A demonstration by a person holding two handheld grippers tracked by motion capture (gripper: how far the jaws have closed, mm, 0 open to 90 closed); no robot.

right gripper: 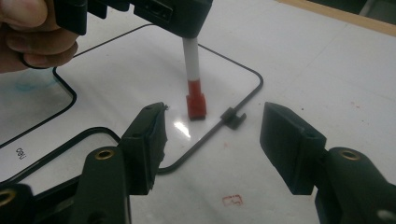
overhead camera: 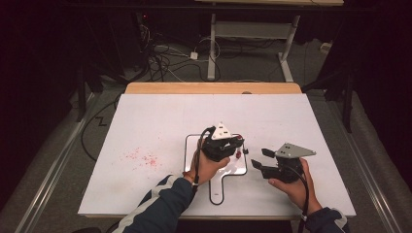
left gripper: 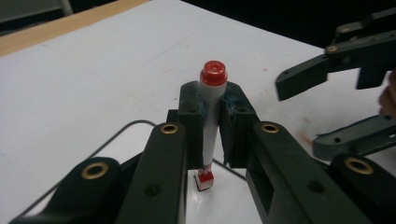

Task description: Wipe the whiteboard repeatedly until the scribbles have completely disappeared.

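1. The left gripper [left gripper: 212, 135] is clamped tight on a white marker [left gripper: 210, 126] with a red cap [left gripper: 214, 73] on top. The marker stands upright between its jaws, its red end [right gripper: 196, 103] touching the small whiteboard [overhead camera: 237, 168].
2. To rub well, I think the marker should stay straight and press gently.
3. The left hand [overhead camera: 206, 167] grips from above.
4. The right gripper [right gripper: 212, 140] waits wide apart and holds nothing, just right of the marker, tilted low.
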